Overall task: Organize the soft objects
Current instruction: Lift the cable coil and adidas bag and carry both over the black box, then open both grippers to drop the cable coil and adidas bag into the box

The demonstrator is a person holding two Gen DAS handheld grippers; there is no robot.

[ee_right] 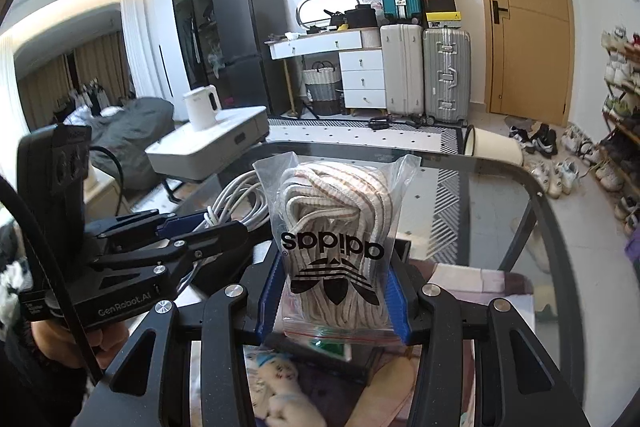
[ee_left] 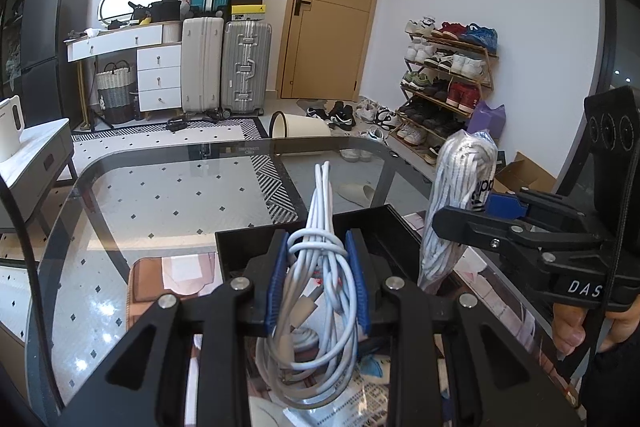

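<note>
My left gripper (ee_left: 318,283) is shut on a coiled white cable bundle (ee_left: 320,267) and holds it above a black open box (ee_left: 240,247) on the glass table. My right gripper (ee_right: 332,291) is shut on a clear Adidas bag of white shoelaces (ee_right: 332,227), held upright beside the cable. The bag also shows in the left wrist view (ee_left: 456,195), with the right gripper (ee_left: 500,211) clamped on it. The left gripper (ee_right: 188,223) and its cable (ee_right: 240,199) show at the left of the right wrist view.
The glass table (ee_left: 160,187) has a rounded dark rim. Soft items and papers lie beneath the grippers (ee_right: 276,379). On the floor stand a tipped white bin (ee_left: 300,127), suitcases (ee_left: 244,67), a shoe rack (ee_left: 448,83) and a white side table with a kettle (ee_right: 208,143).
</note>
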